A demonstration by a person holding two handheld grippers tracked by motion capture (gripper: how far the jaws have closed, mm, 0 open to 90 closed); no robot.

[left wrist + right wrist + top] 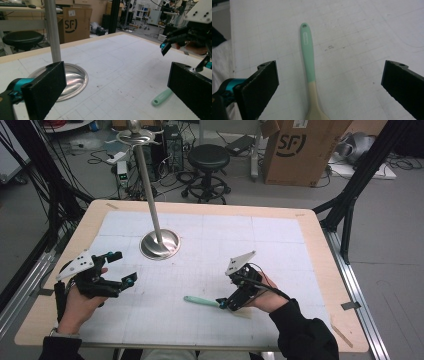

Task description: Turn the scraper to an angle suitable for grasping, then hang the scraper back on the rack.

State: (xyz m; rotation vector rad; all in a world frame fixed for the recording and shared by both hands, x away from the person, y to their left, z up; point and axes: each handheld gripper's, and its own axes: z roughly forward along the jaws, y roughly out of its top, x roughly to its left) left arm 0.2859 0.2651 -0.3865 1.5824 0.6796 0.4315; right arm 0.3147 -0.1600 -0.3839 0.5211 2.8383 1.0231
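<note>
Right gripper (226,303) is seen at lower centre-right of the high view, jaws spread wide, nothing clamped. In the right gripper view the spoon (309,67) lies flat on the white mat (352,37) between the two pads, touched by neither; mint handle points to the top of the frame, cream bowl end runs off the bottom edge. In the high view the spoon (200,300) is at lower centre, handle end toward the left. Step is judged as either a release or a pre-grasp over the spoon. If a grasp is intended, jaws should be kept centred across the neck and lowered until the pads straddle it before closing. Left gripper (121,268) is held at lower left, jaws wide, empty. Steel stand (159,243) sits at upper centre-left, well apart from the spoon.
</note>
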